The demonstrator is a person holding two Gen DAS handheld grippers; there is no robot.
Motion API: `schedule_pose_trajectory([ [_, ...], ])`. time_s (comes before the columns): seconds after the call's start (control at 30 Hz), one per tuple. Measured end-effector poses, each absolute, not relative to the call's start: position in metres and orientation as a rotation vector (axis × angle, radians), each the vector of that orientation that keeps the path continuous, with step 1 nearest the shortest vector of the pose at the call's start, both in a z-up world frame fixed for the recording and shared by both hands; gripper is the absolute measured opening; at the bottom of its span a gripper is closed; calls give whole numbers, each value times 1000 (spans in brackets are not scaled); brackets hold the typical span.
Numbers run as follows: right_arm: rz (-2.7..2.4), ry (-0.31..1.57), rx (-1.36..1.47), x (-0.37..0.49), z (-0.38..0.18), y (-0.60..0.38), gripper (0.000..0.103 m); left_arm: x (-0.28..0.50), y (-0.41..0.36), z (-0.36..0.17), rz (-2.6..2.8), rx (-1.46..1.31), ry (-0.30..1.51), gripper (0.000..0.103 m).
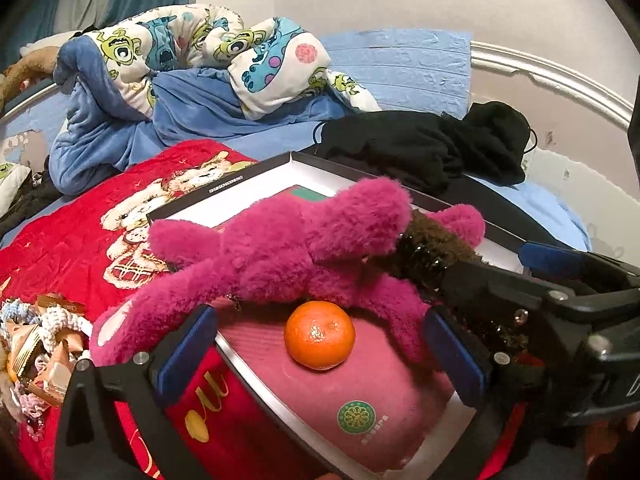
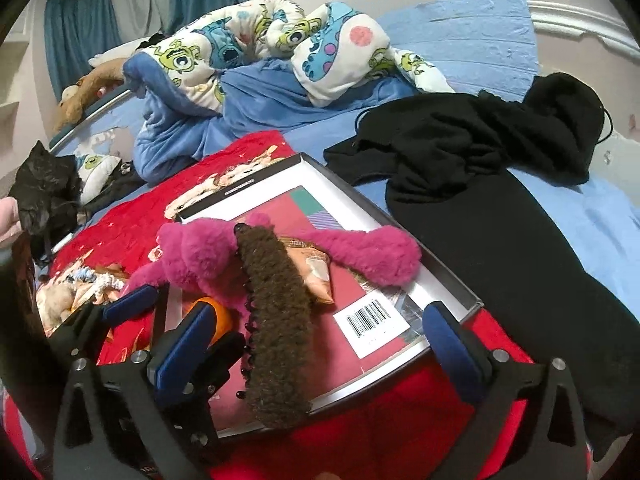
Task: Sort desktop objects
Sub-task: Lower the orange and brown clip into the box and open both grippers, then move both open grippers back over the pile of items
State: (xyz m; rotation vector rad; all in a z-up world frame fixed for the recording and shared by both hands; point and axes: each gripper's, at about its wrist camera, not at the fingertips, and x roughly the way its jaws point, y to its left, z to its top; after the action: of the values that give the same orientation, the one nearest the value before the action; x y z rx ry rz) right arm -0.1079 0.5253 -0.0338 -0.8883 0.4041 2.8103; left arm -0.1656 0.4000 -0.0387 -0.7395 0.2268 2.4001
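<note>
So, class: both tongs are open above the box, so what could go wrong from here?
1. The orange sits loose on the smooth pink packet between the left tongs; a nudge might roll it.
2. The pink plush toy drapes over the box edge and could slide out.
3. The brown hair claw overhangs the near rim beside the right tongs and may snag.

Possibly no legible text anywhere

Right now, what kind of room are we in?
Most likely a bedroom: a bed with a cartoon quilt bunched on a blue sheet, curtains by the wall, and a pink plush toy lying in a box.
</note>
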Motion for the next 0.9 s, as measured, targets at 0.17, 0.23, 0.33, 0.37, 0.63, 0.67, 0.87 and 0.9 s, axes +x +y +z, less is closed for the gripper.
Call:
schedule_pose_trajectory([
  [0.17,2807,401,-881,-107,-33,526,103,-165,401,-39,2397,-741,224,103],
  [0.23,2807,407,-879,-106,-33,526,103,-166,401,-39,2398,-739,223,103],
  [0.33,2806,415,-876,-105,-32,526,103,-165,401,-38,2400,-734,220,103],
  [0.37,2806,415,-876,-105,-32,526,103,-164,401,-38,2401,-733,219,103],
  [0.63,2822,479,-866,-101,-31,532,103,-163,398,-38,2405,-737,210,103],
  [0.67,2823,493,-863,-100,-31,533,103,-163,398,-37,2407,-736,210,103],
  [0.87,2818,491,-857,-100,-31,530,103,-164,396,-37,2411,-740,194,103],
  [0.9,2816,490,-855,-100,-31,529,103,-164,396,-36,2410,-741,190,103],
])
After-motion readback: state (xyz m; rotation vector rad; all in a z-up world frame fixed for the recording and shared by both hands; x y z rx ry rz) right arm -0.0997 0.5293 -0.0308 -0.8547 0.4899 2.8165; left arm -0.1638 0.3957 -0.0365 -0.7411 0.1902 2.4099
